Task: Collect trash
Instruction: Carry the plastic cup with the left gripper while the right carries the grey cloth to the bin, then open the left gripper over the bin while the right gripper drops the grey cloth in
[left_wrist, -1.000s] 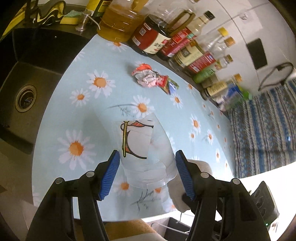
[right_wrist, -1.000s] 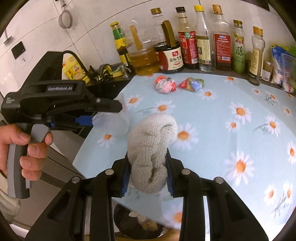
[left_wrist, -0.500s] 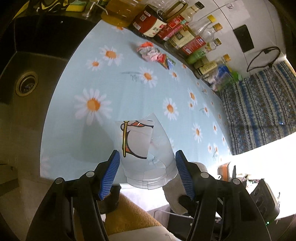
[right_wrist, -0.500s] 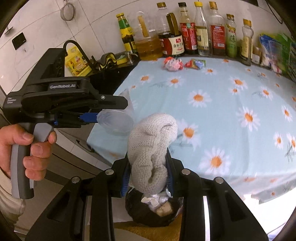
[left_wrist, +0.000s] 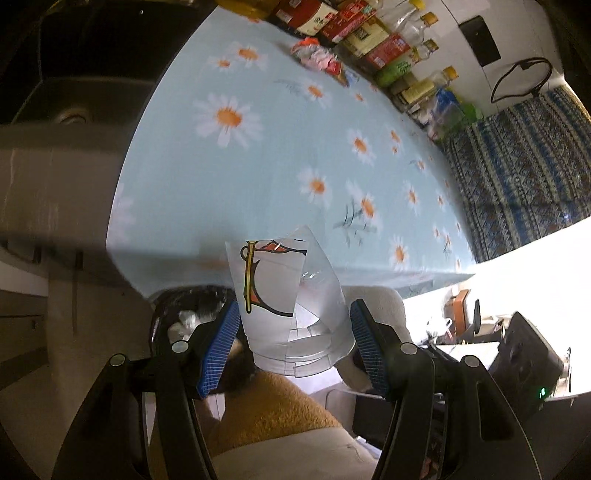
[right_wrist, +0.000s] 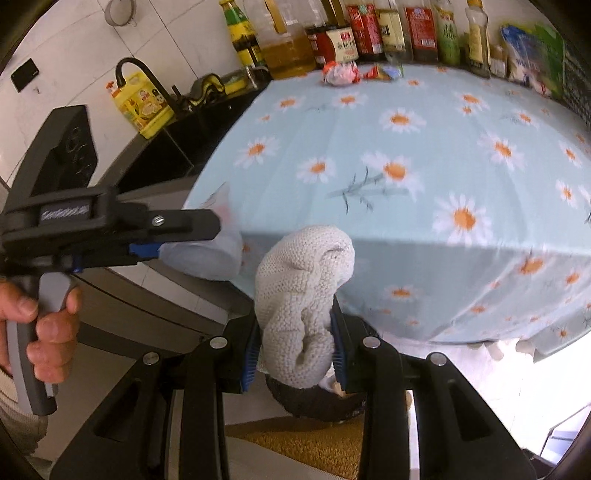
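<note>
Daisy-print tablecloth (right_wrist: 424, 122), sauce bottles (right_wrist: 373, 29) along wall, yellow oil jug (right_wrist: 142, 105), sink (left_wrist: 70, 110)

The bench (right_wrist: 424, 206) wears a pale blue daisy-print cloth that hangs over its near edge — along its far edge stands a row of bottles (right_wrist: 369, 29), with two crumpled wrappers (right_wrist: 340, 74) lying just before them, and packets (right_wrist: 532, 55) at the far right corner.

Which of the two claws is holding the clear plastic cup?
The left claw: its blue pads flank the clear cup. The right claw grips a knitted cloth instead.
</note>
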